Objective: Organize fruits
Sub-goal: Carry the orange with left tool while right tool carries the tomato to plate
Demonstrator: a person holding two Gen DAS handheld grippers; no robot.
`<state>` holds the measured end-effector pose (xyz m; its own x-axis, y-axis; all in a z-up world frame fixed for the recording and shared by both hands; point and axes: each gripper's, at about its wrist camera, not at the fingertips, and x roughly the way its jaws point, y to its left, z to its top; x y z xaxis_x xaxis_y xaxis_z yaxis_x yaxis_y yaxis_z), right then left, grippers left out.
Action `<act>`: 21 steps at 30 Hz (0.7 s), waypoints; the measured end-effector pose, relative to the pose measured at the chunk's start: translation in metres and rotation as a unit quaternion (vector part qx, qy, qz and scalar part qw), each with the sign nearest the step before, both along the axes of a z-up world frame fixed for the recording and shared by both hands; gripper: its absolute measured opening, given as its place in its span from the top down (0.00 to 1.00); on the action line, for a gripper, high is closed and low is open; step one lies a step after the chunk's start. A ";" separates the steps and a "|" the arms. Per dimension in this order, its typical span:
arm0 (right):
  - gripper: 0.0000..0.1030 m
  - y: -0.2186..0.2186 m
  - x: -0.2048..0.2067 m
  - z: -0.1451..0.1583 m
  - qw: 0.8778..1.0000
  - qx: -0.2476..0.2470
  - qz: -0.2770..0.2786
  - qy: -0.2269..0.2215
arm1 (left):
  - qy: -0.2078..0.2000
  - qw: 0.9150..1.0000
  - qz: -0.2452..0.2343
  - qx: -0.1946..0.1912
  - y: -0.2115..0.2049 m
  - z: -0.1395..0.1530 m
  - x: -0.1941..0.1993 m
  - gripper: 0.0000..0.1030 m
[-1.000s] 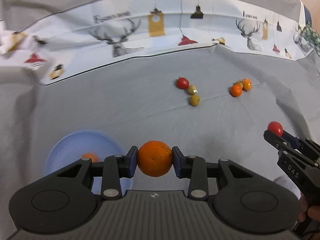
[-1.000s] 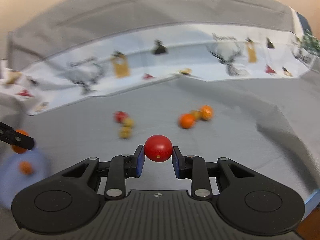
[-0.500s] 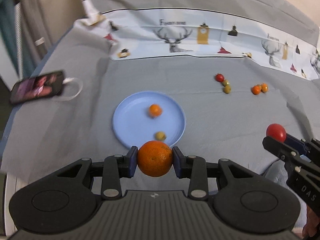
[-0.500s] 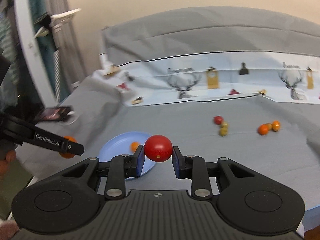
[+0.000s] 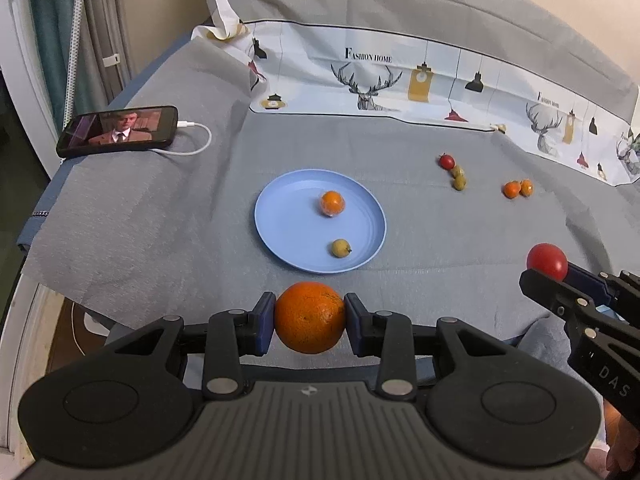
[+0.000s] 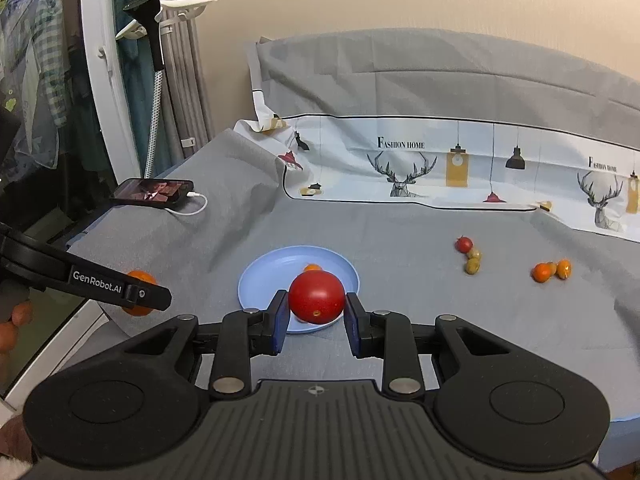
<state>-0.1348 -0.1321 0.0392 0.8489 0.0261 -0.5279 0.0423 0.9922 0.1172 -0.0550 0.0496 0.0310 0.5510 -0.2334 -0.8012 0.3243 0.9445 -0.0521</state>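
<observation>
My left gripper point(image 5: 310, 318) is shut on an orange point(image 5: 310, 317), held above the near edge of the grey cloth, just in front of the blue plate point(image 5: 280, 216). On the plate lie a small orange fruit point(image 5: 332, 203) and a small yellow-green fruit point(image 5: 341, 248). My right gripper point(image 6: 316, 312) is shut on a red tomato point(image 6: 316, 297); it shows at the right of the left wrist view too, tomato point(image 5: 547, 261) in its tips. Loose on the cloth to the right are a red and two green fruits point(image 5: 455, 170) and small orange fruits point(image 5: 517, 189).
A phone point(image 5: 118, 131) with a lit screen and white cable lies at the far left of the cloth. A printed white cloth strip point(image 5: 420, 80) runs along the back. The bed's left edge drops off near a curtain and white frame point(image 6: 100, 80).
Both grippers have drawn back and swung left with their fruits. The plate, once under the left gripper, now lies whole in front of it; phone and bed edge have come into view.
</observation>
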 end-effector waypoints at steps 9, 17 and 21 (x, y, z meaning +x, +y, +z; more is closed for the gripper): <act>0.70 0.002 0.003 0.000 1.000 -0.009 -0.008 0.007 | 0.013 1.000 0.006 -0.013 0.002 -0.005 0.006 0.61; 0.70 0.002 0.011 -0.004 1.000 -0.006 -0.013 0.017 | 0.014 1.000 0.009 -0.013 0.004 -0.007 0.012 0.61; 0.70 0.002 0.015 -0.006 1.000 -0.005 -0.016 0.021 | 0.016 1.000 0.010 -0.013 0.004 -0.008 0.017 0.61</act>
<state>-0.1202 -0.1297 0.0335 0.8258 -0.0066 -0.5640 0.0789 0.9914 0.1039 -0.0385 0.0537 0.0230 0.5300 -0.2429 -0.8125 0.3028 0.9492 -0.0862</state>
